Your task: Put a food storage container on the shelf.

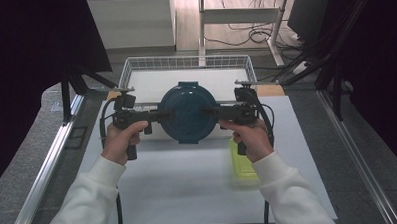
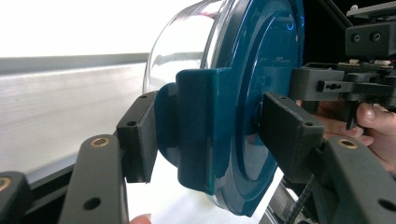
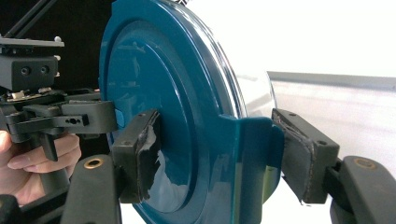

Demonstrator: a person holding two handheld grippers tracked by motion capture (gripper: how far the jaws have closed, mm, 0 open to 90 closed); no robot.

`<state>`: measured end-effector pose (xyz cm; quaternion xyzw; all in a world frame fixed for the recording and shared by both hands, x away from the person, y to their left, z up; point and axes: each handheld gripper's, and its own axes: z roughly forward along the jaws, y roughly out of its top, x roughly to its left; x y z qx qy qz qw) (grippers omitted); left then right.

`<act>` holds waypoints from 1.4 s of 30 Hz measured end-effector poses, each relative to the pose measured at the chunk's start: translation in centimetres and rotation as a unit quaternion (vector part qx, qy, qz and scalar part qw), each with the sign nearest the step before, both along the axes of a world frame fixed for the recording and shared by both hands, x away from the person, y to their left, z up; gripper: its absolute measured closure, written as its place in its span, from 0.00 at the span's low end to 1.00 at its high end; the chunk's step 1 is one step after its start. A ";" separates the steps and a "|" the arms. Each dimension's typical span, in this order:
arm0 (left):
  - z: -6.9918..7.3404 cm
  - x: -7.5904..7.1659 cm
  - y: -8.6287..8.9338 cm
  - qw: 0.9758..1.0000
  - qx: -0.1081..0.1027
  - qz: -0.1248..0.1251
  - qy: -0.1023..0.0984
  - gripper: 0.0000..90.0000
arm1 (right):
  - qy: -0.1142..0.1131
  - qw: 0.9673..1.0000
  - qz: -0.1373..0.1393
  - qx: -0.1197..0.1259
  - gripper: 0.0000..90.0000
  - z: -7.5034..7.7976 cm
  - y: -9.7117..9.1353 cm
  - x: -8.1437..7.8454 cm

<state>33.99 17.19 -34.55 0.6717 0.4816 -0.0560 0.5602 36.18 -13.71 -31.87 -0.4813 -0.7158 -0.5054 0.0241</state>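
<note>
No legible text, labels, brands or numbers anywhere in frames.

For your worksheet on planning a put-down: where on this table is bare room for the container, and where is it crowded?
Bare white table lies between the sleeves, left of the yellow-green item. The wire basket floor behind the teal-lidded container also looks bare. It is crowded by the right hand.

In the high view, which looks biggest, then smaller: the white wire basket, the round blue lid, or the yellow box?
1. White wire basket.
2. Round blue lid, held nearer the camera, so this gap is unsure.
3. Yellow box, partly hidden by a hand.
</note>
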 end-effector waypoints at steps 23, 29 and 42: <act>3.6 2.1 0.0 1.000 0.011 0.003 -0.020 0.44 | -0.017 1.000 -0.001 0.008 0.38 3.0 0.1 2.0; 4.3 2.8 0.2 1.000 0.009 0.003 -0.021 0.44 | -0.021 1.000 0.002 0.004 0.38 3.9 0.3 2.7; 5.1 5.9 0.1 1.000 0.006 -0.002 -0.015 0.44 | -0.018 1.000 -0.002 -0.002 0.38 5.0 0.3 5.5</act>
